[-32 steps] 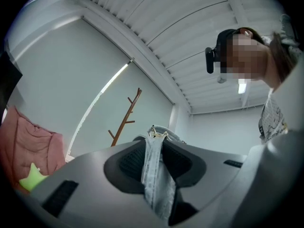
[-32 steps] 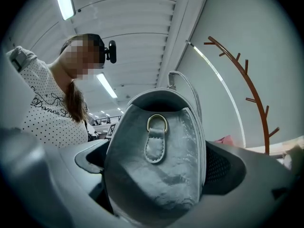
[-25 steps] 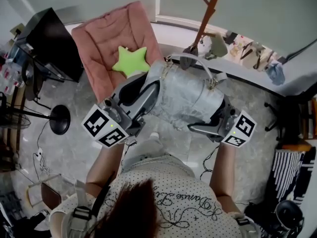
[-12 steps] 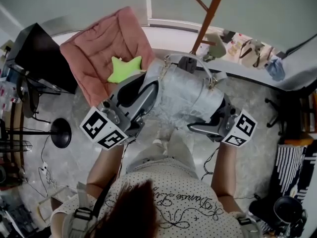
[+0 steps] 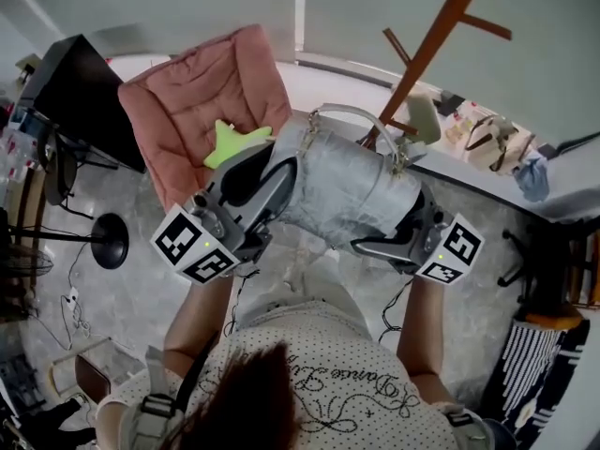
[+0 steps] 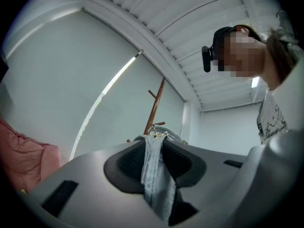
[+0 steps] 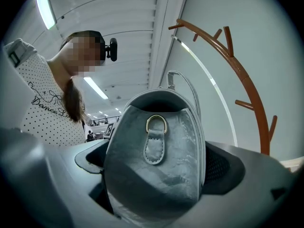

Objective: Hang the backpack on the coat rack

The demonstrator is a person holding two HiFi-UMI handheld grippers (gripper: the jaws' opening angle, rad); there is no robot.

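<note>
A silver-grey backpack [image 5: 342,186] hangs in the air between my two grippers, its top handle [image 5: 361,115] arched toward the wall. My left gripper [image 5: 267,181] is shut on the backpack's left edge; in the left gripper view a fold of grey fabric [image 6: 154,175] is pinched between the dark pads. My right gripper [image 5: 398,237] is shut on the backpack's right side, whose grey panel with a gold ring [image 7: 156,125] fills the jaws. The brown wooden coat rack [image 5: 436,40] stands just beyond the backpack, its pegs [image 7: 244,103] up and to the right in the right gripper view.
A pink cushioned chair [image 5: 202,101] with a green star pillow [image 5: 230,143] stands at the left, beside a black cabinet [image 5: 80,87]. A white ledge [image 5: 487,153] along the wall carries bags and small items. A lamp base [image 5: 108,242] and cables lie on the grey floor.
Both grippers have carried the backpack toward the wall and the coat rack; the rack's pole now looms larger and closer above the handle. The grip on the backpack is unchanged.
</note>
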